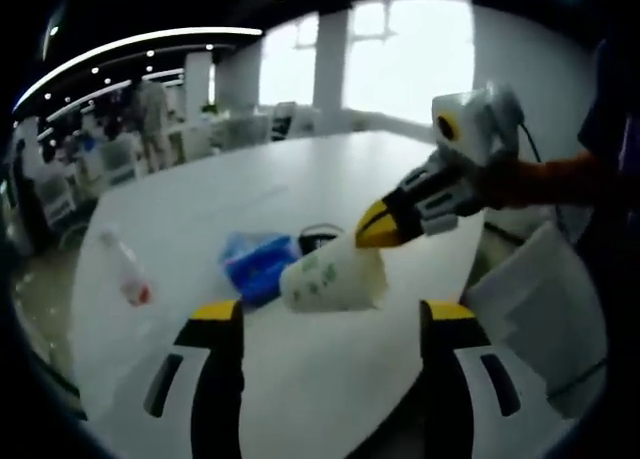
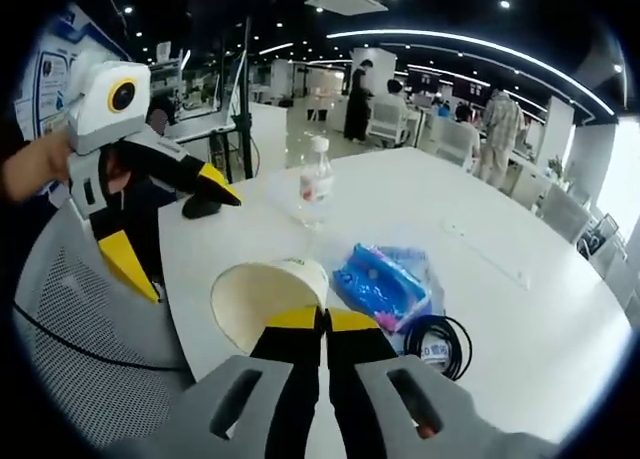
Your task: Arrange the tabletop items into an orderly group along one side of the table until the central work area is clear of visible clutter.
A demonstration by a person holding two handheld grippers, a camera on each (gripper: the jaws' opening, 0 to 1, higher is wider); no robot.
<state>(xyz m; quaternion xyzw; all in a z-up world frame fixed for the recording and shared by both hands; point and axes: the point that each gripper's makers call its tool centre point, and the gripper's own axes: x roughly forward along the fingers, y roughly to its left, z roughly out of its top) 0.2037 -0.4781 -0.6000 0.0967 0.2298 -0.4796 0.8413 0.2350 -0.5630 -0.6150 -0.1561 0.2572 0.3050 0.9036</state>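
Left gripper view: the left claw [image 1: 330,324] rises from the lower edge with its two yellow-tipped jaws spread wide and nothing between them. Ahead of it, on the white tabletop [image 1: 300,194], a white paper cup [image 1: 335,279] lies on its side. The right claw [image 1: 378,226] enters from the right with its yellow tip at the cup's rim. Just beside the cup, on its left, lies a blue plastic packet [image 1: 255,264]; a coiled black cable [image 1: 318,236] sits behind the cup, touching or nearly touching the packet. A clear plastic bottle [image 1: 125,269] with a red label lies on its side well apart to the left. A grey mesh chair [image 1: 540,299] stands at the tabletop's right edge.

Right gripper view: the right claw [image 2: 325,324] is narrow, its jaws pressed together on the rim of the paper cup [image 2: 265,299], whose open mouth faces the camera. The blue packet [image 2: 385,284] lies just right of the cup, with the black cable [image 2: 440,344] at its lower right. The bottle [image 2: 316,184] appears beyond the cup. The left claw [image 2: 175,224] hangs at the left with jaws wide apart, above a mesh chair [image 2: 90,329]. People [image 2: 498,129] stand in the background office.
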